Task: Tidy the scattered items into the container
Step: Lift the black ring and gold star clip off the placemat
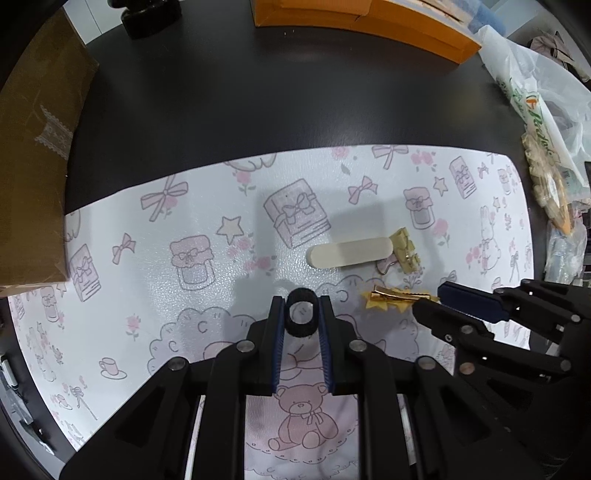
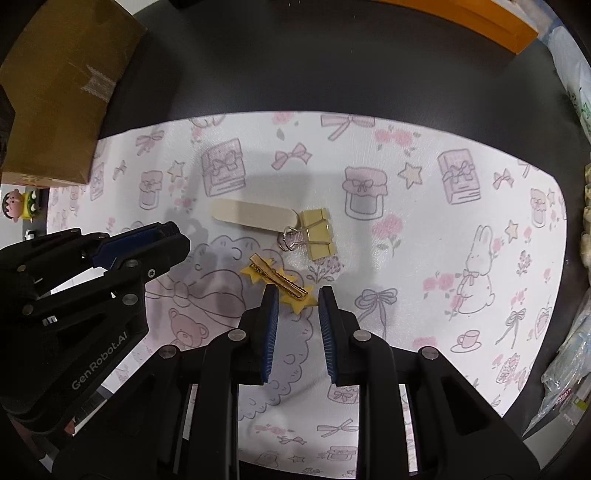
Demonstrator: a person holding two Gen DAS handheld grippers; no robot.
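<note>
My left gripper [image 1: 302, 314] is shut on a small black hair band [image 1: 301, 325], which stands upright between the blue pads above the patterned mat [image 1: 207, 206]. A gold hair clip on yellow stars [image 1: 395, 297] [image 2: 277, 280] lies on the mat. My right gripper [image 2: 298, 299] is open, and the clip's near end sits just between its fingertips. The right gripper [image 1: 439, 301] shows in the left wrist view, low beside the clip. Further back lie a cream flat stick [image 2: 251, 215] [image 1: 349, 252] and a gold binder clip [image 2: 320, 232] [image 1: 406, 243], touching each other.
A brown cardboard box [image 1: 33, 147] [image 2: 62, 85] stands at the left edge of the mat. An orange box [image 1: 362, 18] sits at the back of the black table. Plastic bags [image 1: 543, 122] crowd the right side. A small figurine [image 2: 22, 206] stands at far left.
</note>
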